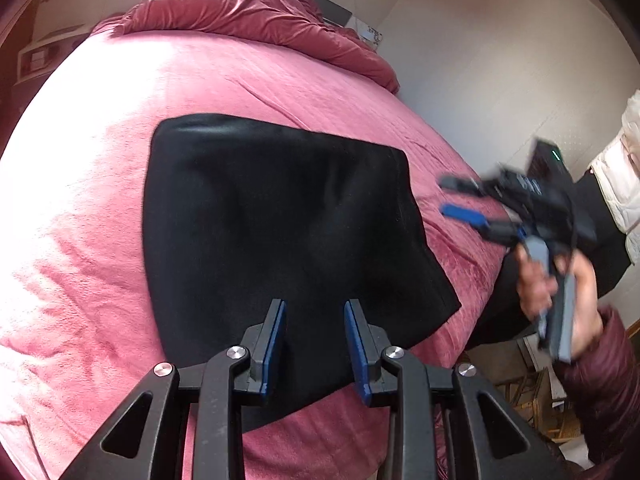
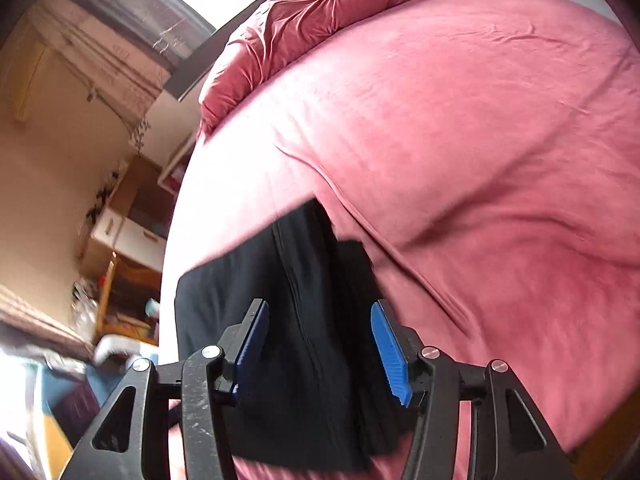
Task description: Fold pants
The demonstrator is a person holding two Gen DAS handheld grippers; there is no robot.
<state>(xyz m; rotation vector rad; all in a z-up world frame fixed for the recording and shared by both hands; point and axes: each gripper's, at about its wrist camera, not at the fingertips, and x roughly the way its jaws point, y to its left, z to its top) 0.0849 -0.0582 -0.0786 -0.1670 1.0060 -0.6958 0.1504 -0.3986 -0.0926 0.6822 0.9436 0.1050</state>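
Observation:
The black pants (image 1: pixel 272 240) lie folded into a flat rectangle on the pink bed cover (image 1: pixel 100 208). My left gripper (image 1: pixel 315 308) is open and empty, hovering over the near edge of the pants. My right gripper (image 1: pixel 452 196) shows blurred at the right in the left wrist view, open and empty, off the pants' right edge. In the right wrist view the right gripper (image 2: pixel 318 312) is open above the folded pants (image 2: pixel 280 320), which show a seam and stacked layers.
A crumpled red duvet (image 1: pixel 248 16) lies at the head of the bed. A white wall and hanging clothes (image 1: pixel 624 176) are to the right. Shelves and cluttered furniture (image 2: pixel 120 240) stand beside the bed in the right wrist view.

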